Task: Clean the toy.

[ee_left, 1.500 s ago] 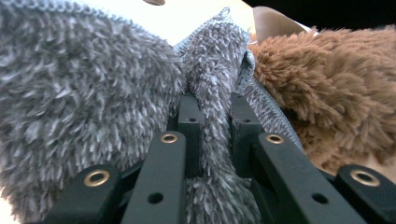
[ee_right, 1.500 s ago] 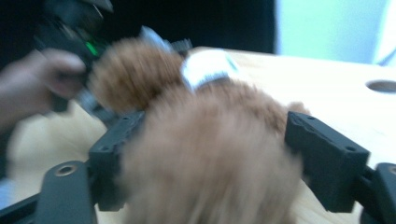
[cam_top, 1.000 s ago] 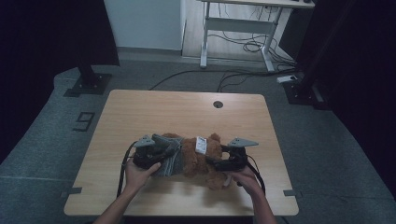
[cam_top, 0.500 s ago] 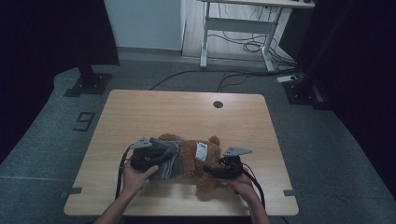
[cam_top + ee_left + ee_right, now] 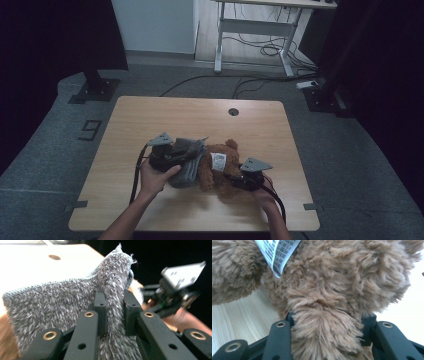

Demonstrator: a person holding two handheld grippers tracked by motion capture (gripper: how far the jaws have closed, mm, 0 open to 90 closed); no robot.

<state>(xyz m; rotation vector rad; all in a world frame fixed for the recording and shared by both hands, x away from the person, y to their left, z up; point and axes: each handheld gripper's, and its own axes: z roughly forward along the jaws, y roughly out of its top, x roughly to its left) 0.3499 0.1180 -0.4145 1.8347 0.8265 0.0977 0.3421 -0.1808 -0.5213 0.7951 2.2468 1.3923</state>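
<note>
Left gripper (image 5: 113,315): clamped on a fuzzy grey knitted cloth (image 5: 62,305), now lifted higher than a second ago.
Right gripper (image 5: 325,325): jaws just closed onto a brown plush teddy bear (image 5: 332,290), previously wide.
Bear: lying mid-table on the light wooden table (image 5: 200,115), beside the cloth.

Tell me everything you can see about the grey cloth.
The grey cloth looks fluffy, like microfibre, with a stitched edge. It is bunched up and partly lifted off the table. The left gripper pinches a fold of it between shut jaws. In the high view it lies against the brown teddy bear, on that bear's left.
</note>
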